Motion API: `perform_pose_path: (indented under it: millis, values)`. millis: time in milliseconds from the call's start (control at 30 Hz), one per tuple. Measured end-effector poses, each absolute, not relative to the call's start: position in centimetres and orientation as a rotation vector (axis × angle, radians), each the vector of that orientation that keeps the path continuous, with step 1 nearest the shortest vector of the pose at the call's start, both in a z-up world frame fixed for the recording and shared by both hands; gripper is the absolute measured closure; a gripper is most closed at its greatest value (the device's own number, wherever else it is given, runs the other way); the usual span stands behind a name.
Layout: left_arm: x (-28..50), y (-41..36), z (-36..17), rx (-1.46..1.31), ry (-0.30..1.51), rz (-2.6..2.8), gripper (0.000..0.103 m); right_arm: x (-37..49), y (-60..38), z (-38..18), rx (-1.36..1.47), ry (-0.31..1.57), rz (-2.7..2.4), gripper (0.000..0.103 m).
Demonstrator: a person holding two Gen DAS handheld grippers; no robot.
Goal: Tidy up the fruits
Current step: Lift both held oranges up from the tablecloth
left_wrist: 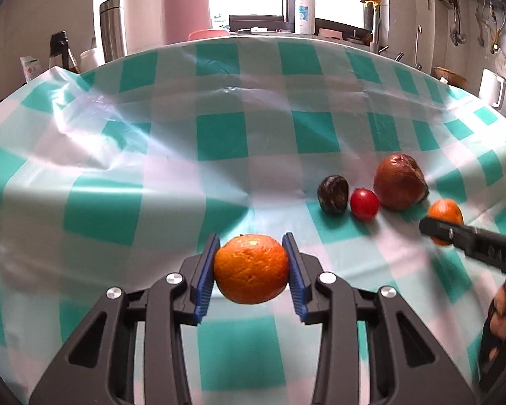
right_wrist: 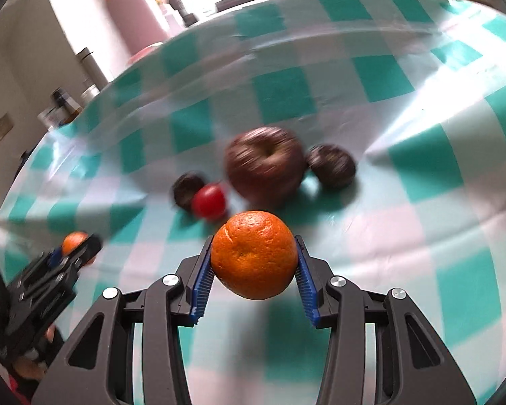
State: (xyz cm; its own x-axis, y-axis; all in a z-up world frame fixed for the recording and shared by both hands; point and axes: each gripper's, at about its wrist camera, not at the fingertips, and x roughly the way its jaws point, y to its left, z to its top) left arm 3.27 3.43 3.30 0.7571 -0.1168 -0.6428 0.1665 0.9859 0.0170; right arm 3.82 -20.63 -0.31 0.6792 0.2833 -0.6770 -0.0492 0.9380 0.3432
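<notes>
Oranges between blue pads: left hand-held gripper (left_wrist: 252, 271) on one orange (left_wrist: 251, 269); right hand-held gripper (right_wrist: 254, 265) on another orange (right_wrist: 254, 254)

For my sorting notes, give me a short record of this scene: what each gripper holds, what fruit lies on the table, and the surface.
left gripper: shut on an orange
right gripper: shut on a second orange
loose fruit: apple, red tomato, two dark round fruits
surface: green and white checked tablecloth

no legible text, white bottle (left_wrist: 304, 10) label (on the sill) too blurred
</notes>
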Motion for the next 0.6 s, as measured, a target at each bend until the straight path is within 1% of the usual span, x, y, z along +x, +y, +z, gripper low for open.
perform_pose_path:
  millis: [300, 600]
  values:
    - [-1.3, 2.9, 4.3, 0.064, 0.658, -0.189, 0.065, -3.4, -17.4, 0.7, 0.238, 0.809, 0.229, 0.059]
    - [-6.4, 2.3, 5.8, 0.038, 0.604, -0.204, 0.065, -10.1, -16.7, 3.1, 0.111, 0.738, 0.221, 0.058]
